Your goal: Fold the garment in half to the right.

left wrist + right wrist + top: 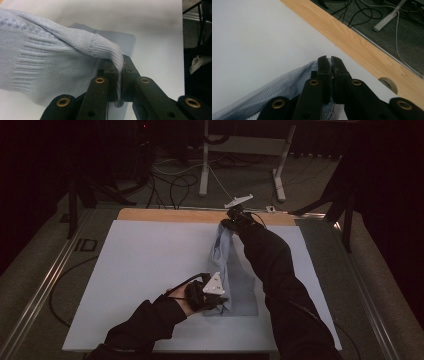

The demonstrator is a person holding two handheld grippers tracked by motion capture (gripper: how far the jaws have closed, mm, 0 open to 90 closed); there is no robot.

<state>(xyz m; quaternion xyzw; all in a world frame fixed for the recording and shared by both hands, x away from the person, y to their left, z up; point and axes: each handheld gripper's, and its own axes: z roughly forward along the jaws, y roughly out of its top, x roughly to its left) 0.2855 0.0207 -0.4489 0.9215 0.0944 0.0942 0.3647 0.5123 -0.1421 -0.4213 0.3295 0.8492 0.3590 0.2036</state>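
White table surface lay bare left of the pale blue knit garment, open passage there. Garment stretched between left gripper near front and right gripper at the far wooden edge, blocking the right-centre strip. Person's right sleeve crossed the right side.

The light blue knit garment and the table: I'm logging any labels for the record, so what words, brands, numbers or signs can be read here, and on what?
None can be read: the light blue knit garment, the white table top and both claws show no print, label or number.
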